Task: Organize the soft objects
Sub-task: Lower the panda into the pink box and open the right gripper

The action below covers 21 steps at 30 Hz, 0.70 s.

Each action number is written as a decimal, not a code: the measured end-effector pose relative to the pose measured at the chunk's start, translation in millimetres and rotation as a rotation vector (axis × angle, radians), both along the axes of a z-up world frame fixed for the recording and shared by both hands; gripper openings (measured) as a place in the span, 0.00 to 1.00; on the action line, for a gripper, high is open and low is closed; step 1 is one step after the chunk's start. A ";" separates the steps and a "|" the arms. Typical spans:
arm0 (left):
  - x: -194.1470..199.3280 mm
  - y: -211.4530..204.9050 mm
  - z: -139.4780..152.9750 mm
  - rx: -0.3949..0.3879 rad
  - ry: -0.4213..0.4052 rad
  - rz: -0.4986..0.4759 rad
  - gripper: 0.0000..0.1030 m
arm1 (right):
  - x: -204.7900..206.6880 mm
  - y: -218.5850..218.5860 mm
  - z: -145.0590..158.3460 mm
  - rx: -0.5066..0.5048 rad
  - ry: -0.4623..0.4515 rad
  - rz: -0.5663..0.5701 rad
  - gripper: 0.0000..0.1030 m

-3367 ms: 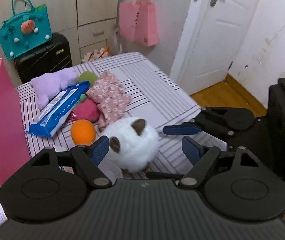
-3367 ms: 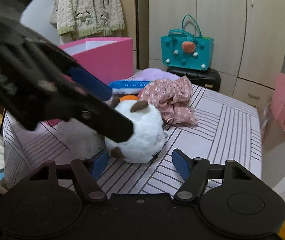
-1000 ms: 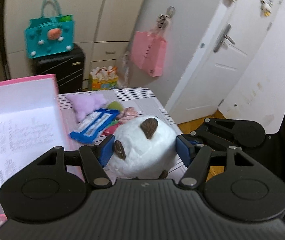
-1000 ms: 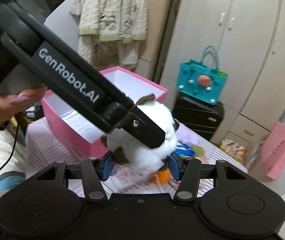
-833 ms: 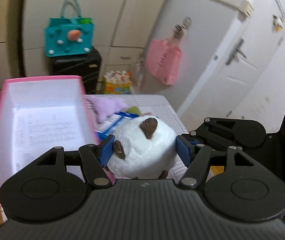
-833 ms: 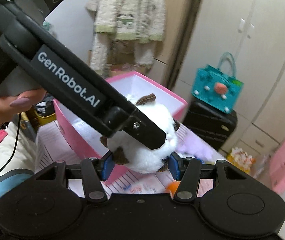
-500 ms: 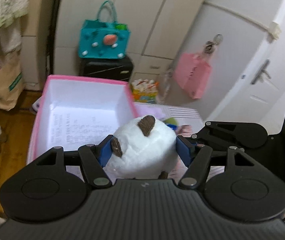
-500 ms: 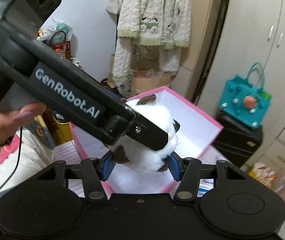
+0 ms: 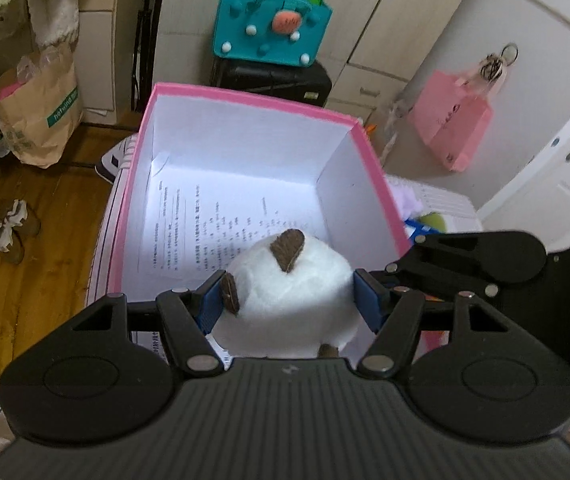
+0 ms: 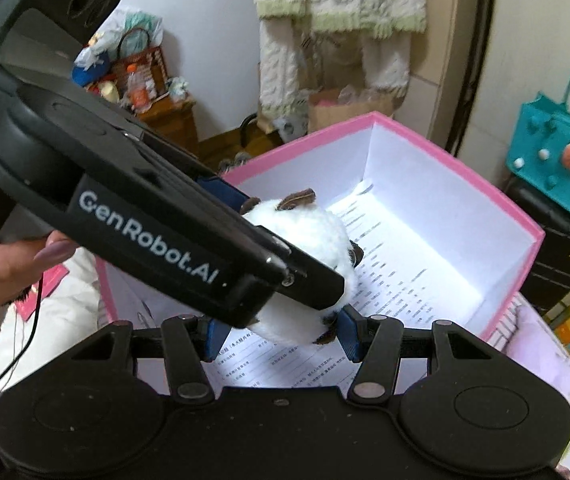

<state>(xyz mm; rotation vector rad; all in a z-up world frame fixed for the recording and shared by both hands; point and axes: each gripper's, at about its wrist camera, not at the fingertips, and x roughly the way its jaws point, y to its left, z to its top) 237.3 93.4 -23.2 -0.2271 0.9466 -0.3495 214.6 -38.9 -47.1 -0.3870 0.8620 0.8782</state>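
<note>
A round white plush toy (image 9: 285, 300) with brown ears is held by both grippers at once. My left gripper (image 9: 289, 304) is shut on its sides. My right gripper (image 10: 279, 334) is shut on its lower part, with the left gripper's body crossing in front; the plush toy also shows in the right wrist view (image 10: 305, 224). The toy hangs over the near end of an open pink box (image 9: 245, 98) with a white inside and a printed sheet on its bottom. The box also shows in the right wrist view (image 10: 485, 188).
A striped table (image 9: 445, 200) carries the box, with a lilac plush (image 9: 407, 200) and a green item (image 9: 437, 222) beyond the box's right wall. A teal bag (image 9: 269, 28) on a black suitcase, a paper bag (image 9: 37, 116) and shoes (image 9: 9, 228) stand on the floor.
Both grippers closed on the white plush on the table, lifted it and carried it left. It now hangs over the inside of the pink box.
</note>
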 end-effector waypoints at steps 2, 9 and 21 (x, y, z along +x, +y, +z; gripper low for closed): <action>4.8 -0.8 -6.2 0.025 0.007 -0.033 0.63 | 4.4 1.6 -5.5 -0.008 0.011 0.015 0.58; 8.5 -4.8 -18.1 0.065 0.026 -0.068 0.63 | 5.9 11.9 -17.2 -0.086 -0.025 0.086 0.59; 9.6 -11.2 -34.0 0.096 0.054 -0.050 0.63 | 10.7 15.4 -23.4 -0.135 -0.041 0.088 0.72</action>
